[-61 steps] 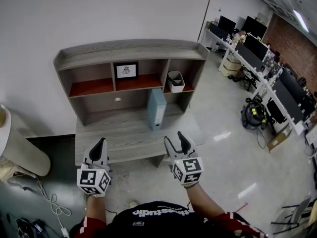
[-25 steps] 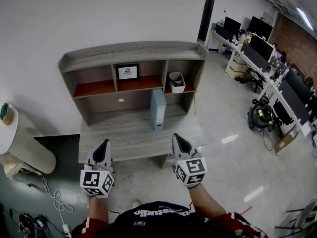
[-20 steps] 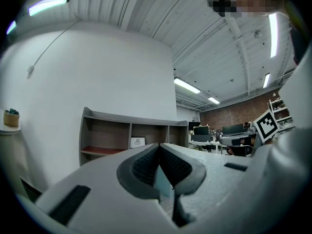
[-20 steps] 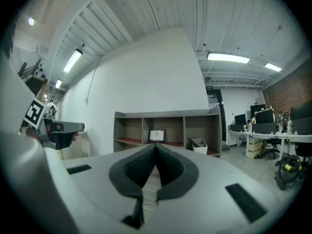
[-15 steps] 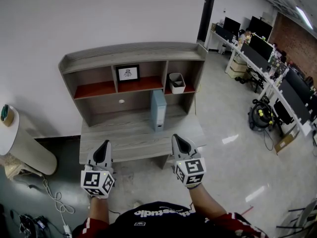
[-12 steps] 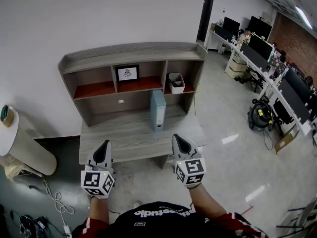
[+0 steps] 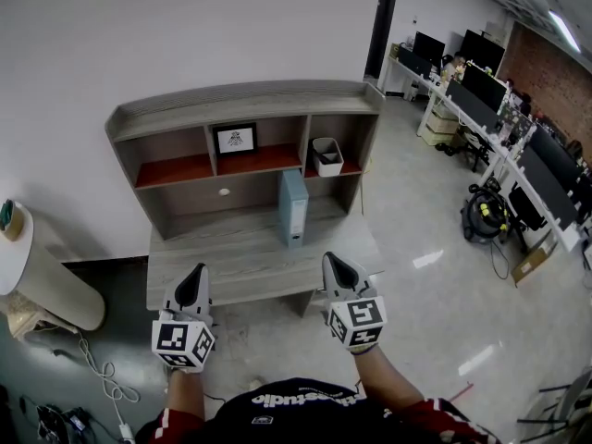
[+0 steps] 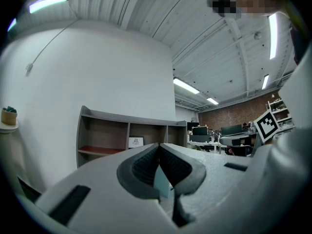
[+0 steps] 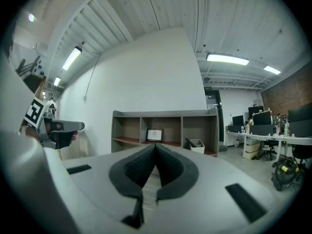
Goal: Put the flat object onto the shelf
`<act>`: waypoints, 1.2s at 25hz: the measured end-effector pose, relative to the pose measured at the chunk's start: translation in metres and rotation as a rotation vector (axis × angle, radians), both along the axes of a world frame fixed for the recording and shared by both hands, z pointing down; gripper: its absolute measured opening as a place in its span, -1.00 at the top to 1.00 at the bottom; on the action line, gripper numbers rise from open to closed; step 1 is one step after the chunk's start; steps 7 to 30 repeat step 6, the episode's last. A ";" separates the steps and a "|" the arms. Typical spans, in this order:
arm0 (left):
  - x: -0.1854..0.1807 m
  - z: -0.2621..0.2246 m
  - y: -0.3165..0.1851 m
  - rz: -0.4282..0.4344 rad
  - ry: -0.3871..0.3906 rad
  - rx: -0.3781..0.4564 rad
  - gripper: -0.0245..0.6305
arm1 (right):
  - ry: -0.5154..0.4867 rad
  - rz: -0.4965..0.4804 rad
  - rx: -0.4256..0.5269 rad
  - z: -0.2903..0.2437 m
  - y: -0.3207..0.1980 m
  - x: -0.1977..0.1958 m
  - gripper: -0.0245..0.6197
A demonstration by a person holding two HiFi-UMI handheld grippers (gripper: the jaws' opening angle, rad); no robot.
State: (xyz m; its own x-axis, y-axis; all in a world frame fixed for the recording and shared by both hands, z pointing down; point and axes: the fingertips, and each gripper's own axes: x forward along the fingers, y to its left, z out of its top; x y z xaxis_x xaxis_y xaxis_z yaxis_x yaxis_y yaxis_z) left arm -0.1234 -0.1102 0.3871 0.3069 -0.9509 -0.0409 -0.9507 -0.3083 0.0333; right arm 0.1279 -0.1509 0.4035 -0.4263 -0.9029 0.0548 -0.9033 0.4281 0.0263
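Note:
A light blue flat folder (image 7: 293, 206) stands upright on the grey wooden desk (image 7: 222, 262), against the shelf unit's (image 7: 245, 100) lower back. In the left gripper view the folder (image 8: 160, 183) peeks out behind the jaws. The shelf's cubbies have red floors; the middle one holds a small framed picture (image 7: 234, 140), the right one a white bin (image 7: 326, 154). My left gripper (image 7: 193, 277) and right gripper (image 7: 334, 265) hover level in front of the desk's near edge, apart from it. Both are shut with nothing in them: left gripper (image 8: 159, 147), right gripper (image 9: 156, 147).
A pale round stand (image 7: 28, 276) with a small green thing (image 7: 5, 216) on top is at the left. Cables (image 7: 102, 382) lie on the floor beside it. Office desks with monitors (image 7: 490, 100) and a black-and-yellow machine (image 7: 483, 216) fill the right side.
The right gripper's jaws were open in the earliest frame and are now shut. Over the last second both grippers have stayed put; only the head view has shifted slightly.

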 end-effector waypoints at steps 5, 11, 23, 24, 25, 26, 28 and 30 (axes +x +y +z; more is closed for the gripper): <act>0.003 0.000 -0.001 0.004 0.000 0.001 0.91 | -0.008 0.007 0.001 -0.001 -0.001 0.004 0.91; 0.003 0.000 -0.002 0.004 0.000 0.001 0.91 | -0.008 0.008 0.002 -0.001 -0.002 0.005 0.91; 0.003 0.000 -0.002 0.004 0.000 0.001 0.91 | -0.008 0.008 0.002 -0.001 -0.002 0.005 0.91; 0.003 0.000 -0.002 0.004 0.000 0.001 0.91 | -0.008 0.008 0.002 -0.001 -0.002 0.005 0.91; 0.003 0.000 -0.002 0.004 0.000 0.001 0.91 | -0.008 0.008 0.002 -0.001 -0.002 0.005 0.91; 0.003 0.000 -0.002 0.004 0.000 0.001 0.91 | -0.008 0.008 0.002 -0.001 -0.002 0.005 0.91; 0.003 0.000 -0.002 0.004 0.000 0.001 0.91 | -0.008 0.008 0.002 -0.001 -0.002 0.005 0.91; 0.003 0.000 -0.002 0.004 0.000 0.001 0.91 | -0.008 0.008 0.002 -0.001 -0.002 0.005 0.91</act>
